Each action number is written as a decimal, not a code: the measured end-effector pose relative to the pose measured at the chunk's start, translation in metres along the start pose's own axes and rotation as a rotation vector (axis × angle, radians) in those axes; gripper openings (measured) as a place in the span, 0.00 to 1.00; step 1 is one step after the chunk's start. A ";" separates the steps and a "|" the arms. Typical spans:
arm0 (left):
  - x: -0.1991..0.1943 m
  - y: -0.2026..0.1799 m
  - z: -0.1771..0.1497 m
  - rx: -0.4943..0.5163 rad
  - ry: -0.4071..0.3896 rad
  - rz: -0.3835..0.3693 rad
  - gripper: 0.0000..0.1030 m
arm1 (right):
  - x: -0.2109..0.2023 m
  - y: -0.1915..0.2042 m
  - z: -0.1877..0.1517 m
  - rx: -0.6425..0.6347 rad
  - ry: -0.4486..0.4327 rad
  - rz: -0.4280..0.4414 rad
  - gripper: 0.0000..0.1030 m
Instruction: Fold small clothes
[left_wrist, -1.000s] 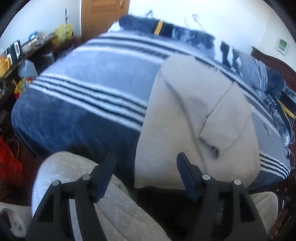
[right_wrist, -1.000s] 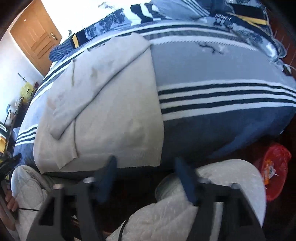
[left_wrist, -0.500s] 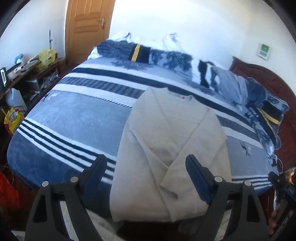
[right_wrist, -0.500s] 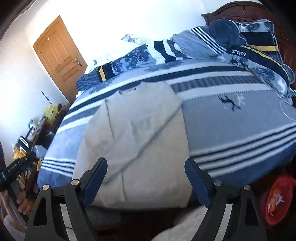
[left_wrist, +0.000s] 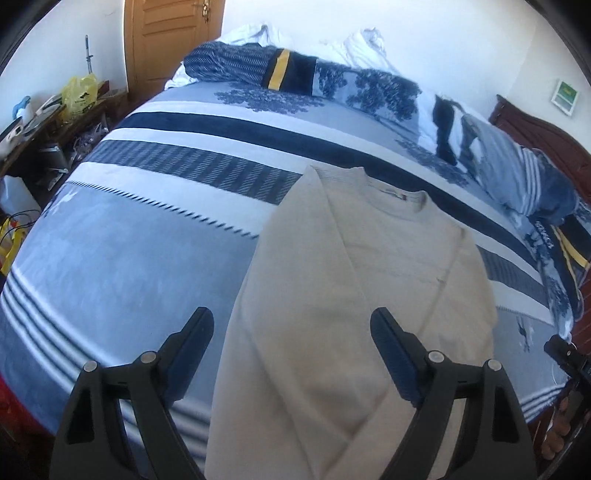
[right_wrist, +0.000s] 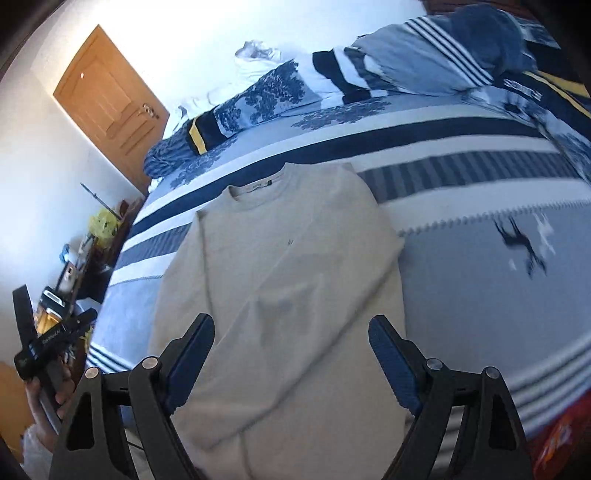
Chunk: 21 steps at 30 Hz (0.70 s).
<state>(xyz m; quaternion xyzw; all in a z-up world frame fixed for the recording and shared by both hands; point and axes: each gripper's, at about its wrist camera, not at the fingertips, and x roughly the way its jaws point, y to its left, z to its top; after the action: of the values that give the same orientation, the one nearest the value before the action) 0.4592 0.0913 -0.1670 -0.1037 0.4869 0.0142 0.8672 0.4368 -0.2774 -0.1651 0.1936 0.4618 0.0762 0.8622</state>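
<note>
The beige sweater lies flat on the striped bed cover, filling the centre and lower half of both wrist views, its collar toward the top of the frame and both sleeves already crossed over the chest; the body is not yet folded in half, by my reading.

The left gripper hangs above the lower part of the garment with its jaws spread wide and nothing between them; they have just been opening. The right gripper is likewise released, its jaws having just been opening, empty and clear of the cloth; the left gripper also shows at the lower left edge of the right wrist view.

The risks, as I judge them: a knit this soft sags, so if one gripper pinches only the top layer the sleeve beneath slides out and the crossing comes undone; if the two grippers seize the hem at unequal heights the fold lands crooked; a finger could also catch the bed cover with the sweater and drag both; the hem itself sits at the very bottom of the frame, partly hidden behind the fingers, so aiming is uncertain.
</note>
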 end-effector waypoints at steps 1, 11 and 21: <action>0.015 -0.004 0.010 0.006 0.005 0.005 0.83 | 0.012 -0.005 0.011 0.003 0.009 0.002 0.83; 0.157 -0.022 0.105 -0.004 0.119 0.011 0.83 | 0.133 -0.064 0.123 0.100 0.095 -0.013 0.70; 0.257 -0.016 0.179 -0.054 0.212 0.048 0.76 | 0.243 -0.108 0.192 0.212 0.187 -0.038 0.67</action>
<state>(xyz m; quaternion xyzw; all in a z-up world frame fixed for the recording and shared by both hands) 0.7467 0.0907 -0.2925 -0.1162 0.5775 0.0367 0.8072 0.7268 -0.3514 -0.2992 0.2670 0.5491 0.0284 0.7914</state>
